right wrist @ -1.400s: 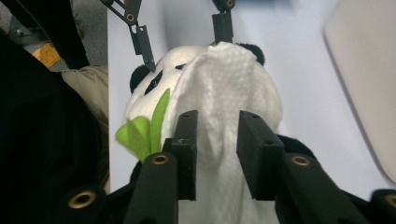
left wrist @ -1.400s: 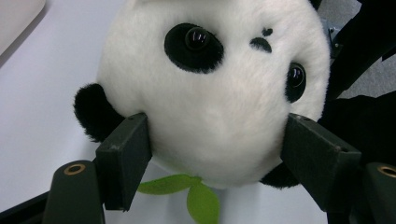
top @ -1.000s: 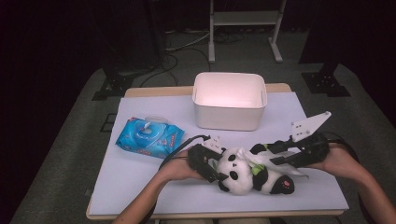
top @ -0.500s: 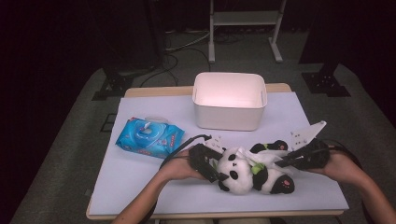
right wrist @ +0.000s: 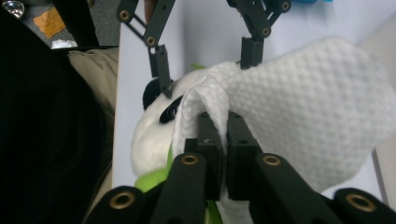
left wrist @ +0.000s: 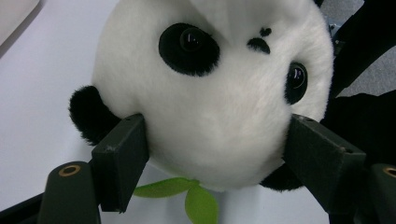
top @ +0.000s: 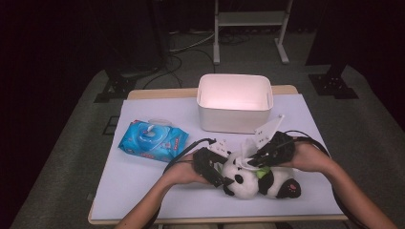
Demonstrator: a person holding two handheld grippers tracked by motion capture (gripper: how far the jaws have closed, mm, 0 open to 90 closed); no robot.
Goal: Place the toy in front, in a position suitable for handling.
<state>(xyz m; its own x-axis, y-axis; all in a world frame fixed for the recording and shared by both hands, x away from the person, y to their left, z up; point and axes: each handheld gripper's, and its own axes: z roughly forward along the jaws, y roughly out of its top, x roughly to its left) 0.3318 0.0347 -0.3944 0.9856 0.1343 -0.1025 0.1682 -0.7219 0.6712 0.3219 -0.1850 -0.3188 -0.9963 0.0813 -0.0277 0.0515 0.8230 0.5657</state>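
Note:
A black-and-white panda plush (top: pixel 260 185) lies on the white table near its front edge, with a green leaf (left wrist: pixel 187 193) at its neck. My left gripper (top: pixel 223 174) comes from the left and is clamped on the panda's head (left wrist: pixel 210 107), one pad pressing into each cheek. My right gripper (top: pixel 247 162) reaches over the panda from the right, shut on a folded white wet wipe (right wrist: pixel 299 107). The wipe (top: pixel 246 150) lies against the top of the panda's head (right wrist: pixel 149 140). The left gripper (right wrist: pixel 205 56) faces the right gripper view from the far side of the head.
A white bin (top: pixel 235 102) stands at the back middle of the table. A blue pack of wet wipes (top: pixel 153 139) lies at the left. The table's front edge (top: pixel 215 220) runs just below the panda. Both forearms come in from the bottom.
My right gripper has moved left, from beside the panda's body to over its head. The left gripper and the panda have stayed in place.

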